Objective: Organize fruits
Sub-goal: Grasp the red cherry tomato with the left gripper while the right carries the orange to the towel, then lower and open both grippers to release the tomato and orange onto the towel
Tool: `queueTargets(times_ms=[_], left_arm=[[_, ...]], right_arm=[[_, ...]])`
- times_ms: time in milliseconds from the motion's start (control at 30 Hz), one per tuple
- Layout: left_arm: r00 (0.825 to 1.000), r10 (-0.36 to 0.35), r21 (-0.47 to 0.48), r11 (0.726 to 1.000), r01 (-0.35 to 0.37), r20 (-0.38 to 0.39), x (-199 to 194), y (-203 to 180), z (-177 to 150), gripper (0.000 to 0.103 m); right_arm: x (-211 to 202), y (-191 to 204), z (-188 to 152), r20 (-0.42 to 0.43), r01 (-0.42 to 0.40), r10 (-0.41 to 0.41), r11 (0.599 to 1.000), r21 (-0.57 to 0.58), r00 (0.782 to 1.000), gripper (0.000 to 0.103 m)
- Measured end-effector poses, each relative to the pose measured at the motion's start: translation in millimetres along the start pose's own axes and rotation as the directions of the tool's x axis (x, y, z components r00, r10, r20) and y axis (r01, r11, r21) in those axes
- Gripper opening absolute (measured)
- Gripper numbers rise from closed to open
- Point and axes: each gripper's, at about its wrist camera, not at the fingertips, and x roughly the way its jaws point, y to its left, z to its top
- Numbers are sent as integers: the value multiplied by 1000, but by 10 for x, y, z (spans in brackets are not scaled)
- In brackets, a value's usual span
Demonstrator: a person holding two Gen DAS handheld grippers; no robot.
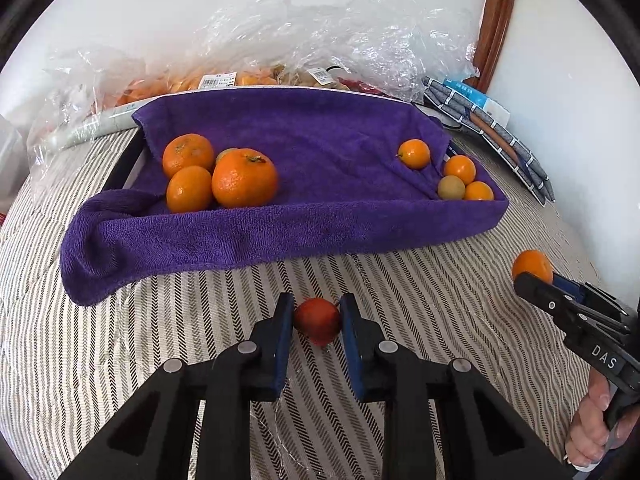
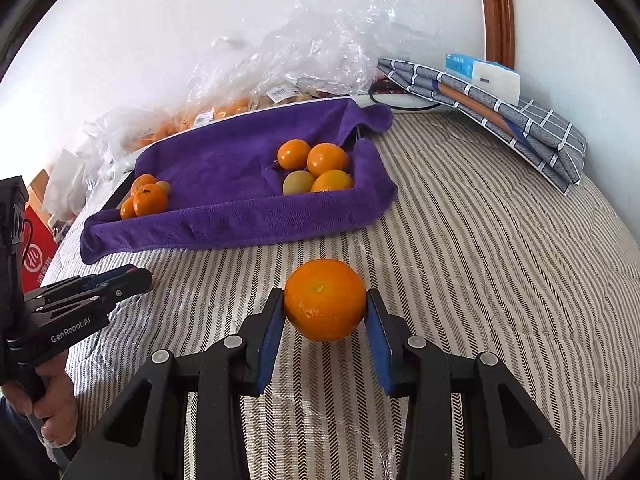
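My left gripper (image 1: 317, 307) is shut on a small red fruit (image 1: 318, 320), held just above the striped bedcover. My right gripper (image 2: 325, 296) is shut on an orange (image 2: 325, 300), in front of the tray; it also shows in the left wrist view (image 1: 532, 266). A tray lined with a purple towel (image 1: 320, 216) holds a cluster of large oranges (image 1: 244, 178) at its left end and several small oranges with one greenish fruit (image 1: 451, 187) at its right end. The same tray shows in the right wrist view (image 2: 240, 216).
Crumpled clear plastic bags (image 1: 320, 40) with packed fruit lie behind the tray against the white wall. A folded grey checked cloth (image 2: 520, 120) with a tissue pack (image 2: 488, 74) lies at the back right. A red box (image 2: 38, 248) stands at far left.
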Motion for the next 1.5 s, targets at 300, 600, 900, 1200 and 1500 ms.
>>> queueTargets(times_ms=[300,600,900,1200,1500], left_arm=[[995,25,-53,998,-21,93,-285,202,328,23],[987,35,-120,993,-16,156,-196,332,834,23],[990,38,-134,991,-20,135,179,331,1171,23],[995,35,-105,994,-26,91,465,250,1192,23],[997,48,-88,995,-43,60,570,220,1116,23]], right_arm=[[-41,78,276,52,-22,23,1000,-15,998,40],[141,161,801,100,-35,39,998,-48,994,40],[481,258,1075,90,-61,71,993,-104,993,40],[732,346,1021,57,-75,84,986,-150,995,40],[775,410,973,61,-53,65,982,-184,996,40]])
